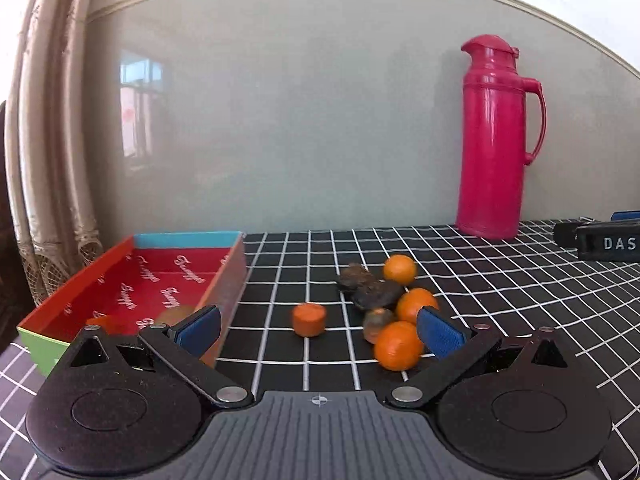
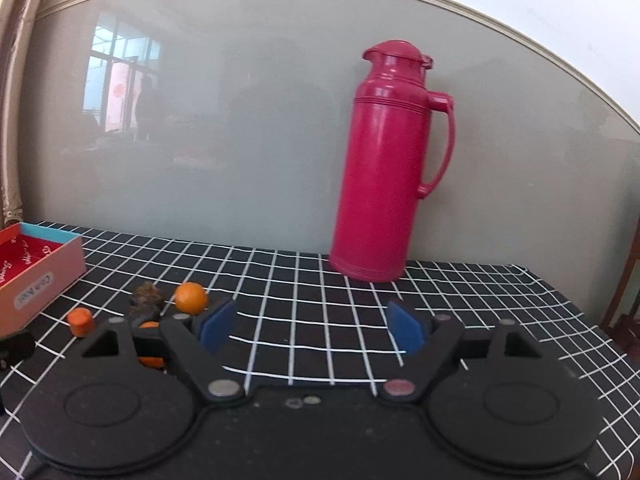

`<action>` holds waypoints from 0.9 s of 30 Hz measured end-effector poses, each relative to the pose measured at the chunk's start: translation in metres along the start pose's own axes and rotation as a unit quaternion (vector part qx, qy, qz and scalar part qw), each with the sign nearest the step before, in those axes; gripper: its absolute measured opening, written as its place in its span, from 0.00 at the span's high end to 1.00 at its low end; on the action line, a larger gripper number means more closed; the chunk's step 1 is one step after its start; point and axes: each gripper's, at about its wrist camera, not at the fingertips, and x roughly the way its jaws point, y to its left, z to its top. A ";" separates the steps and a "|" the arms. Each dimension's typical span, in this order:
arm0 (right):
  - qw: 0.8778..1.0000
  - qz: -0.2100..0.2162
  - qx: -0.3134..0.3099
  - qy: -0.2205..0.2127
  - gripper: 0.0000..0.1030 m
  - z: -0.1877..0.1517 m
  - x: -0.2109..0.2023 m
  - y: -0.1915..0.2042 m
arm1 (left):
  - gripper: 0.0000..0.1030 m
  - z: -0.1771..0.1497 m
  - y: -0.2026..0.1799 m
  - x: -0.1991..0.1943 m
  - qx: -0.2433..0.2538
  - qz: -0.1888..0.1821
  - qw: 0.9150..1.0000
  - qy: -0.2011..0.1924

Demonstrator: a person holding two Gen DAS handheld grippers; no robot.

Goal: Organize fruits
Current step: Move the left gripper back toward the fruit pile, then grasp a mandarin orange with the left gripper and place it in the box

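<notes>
The left gripper (image 1: 318,330) hovers low over the desk (image 1: 500,280) with its blue-padded jaws spread wide and nothing between them, only the black cloth with its white grid. Just off its right pad lies the fruit cluster: three oranges, the nearest (image 1: 398,346) just beside that pad, a second (image 1: 416,304) behind it and a third (image 1: 400,269) farthest back, bunched around dark, shrivelled pieces (image 1: 370,290) whose kind cannot be told. A short orange cylinder (image 1: 308,319) stands apart from the cluster, on the open cloth ahead of the left gripper. Beside its left pad sits a red box (image 1: 132,280) with a blue far wall and a green near end, at the desk's left edge; something brownish rests inside near the front, partly hidden by the gripper. The right gripper (image 2: 310,328) is likewise spread wide and empty, over bare cloth toward the middle of the desk, with the fruit off to its left. Its fingers show in the left wrist view at the right edge. A tall pink thermos flask (image 2: 380,168) stands upright at the desk's back edge, against a grey glossy wall panel (image 2: 240,120) that mirrors a window. Curtains (image 1: 52,140) hang at the far left.
</notes>
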 end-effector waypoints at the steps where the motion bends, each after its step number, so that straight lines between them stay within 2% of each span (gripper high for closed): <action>1: 1.000 -0.002 0.000 0.002 0.21 -0.002 0.001 -0.002 | 0.00 0.000 -0.002 0.001 0.001 -0.002 1.000 0.002; 8: 1.000 -0.015 0.009 0.005 0.21 -0.007 0.004 -0.020 | 0.00 -0.004 -0.022 0.012 0.012 -0.015 1.000 0.012; 14: 0.999 -0.028 0.013 0.026 0.21 -0.019 0.018 -0.030 | 0.00 -0.006 -0.034 0.023 0.013 -0.023 0.999 0.021; 16: 0.999 -0.029 0.019 0.014 0.20 -0.022 0.018 -0.035 | 0.00 -0.006 -0.038 0.027 0.009 -0.024 0.999 0.023; 18: 0.999 -0.035 0.017 0.032 0.19 -0.024 0.025 -0.036 | 0.00 -0.005 -0.042 0.033 0.004 -0.027 0.999 0.028; 20: 0.999 -0.032 0.027 0.020 0.18 -0.024 0.023 -0.041 | 0.01 -0.004 -0.047 0.041 0.006 -0.022 0.999 0.037; 21: 0.999 -0.035 0.027 0.016 0.18 -0.025 0.023 -0.042 | 0.05 -0.004 -0.049 0.044 0.005 -0.021 0.999 0.040; 22: 0.999 -0.036 0.026 0.021 0.18 -0.026 0.026 -0.043 | 0.19 -0.003 -0.050 0.046 0.003 -0.020 0.999 0.040; 23: 0.999 -0.036 0.026 0.028 0.18 -0.027 0.029 -0.044 | 0.23 -0.003 -0.052 0.050 0.001 -0.020 0.999 0.047; 27: 0.999 -0.040 0.025 0.024 0.18 -0.028 0.033 -0.050 | 0.23 -0.004 -0.053 0.065 -0.008 -0.017 0.997 0.072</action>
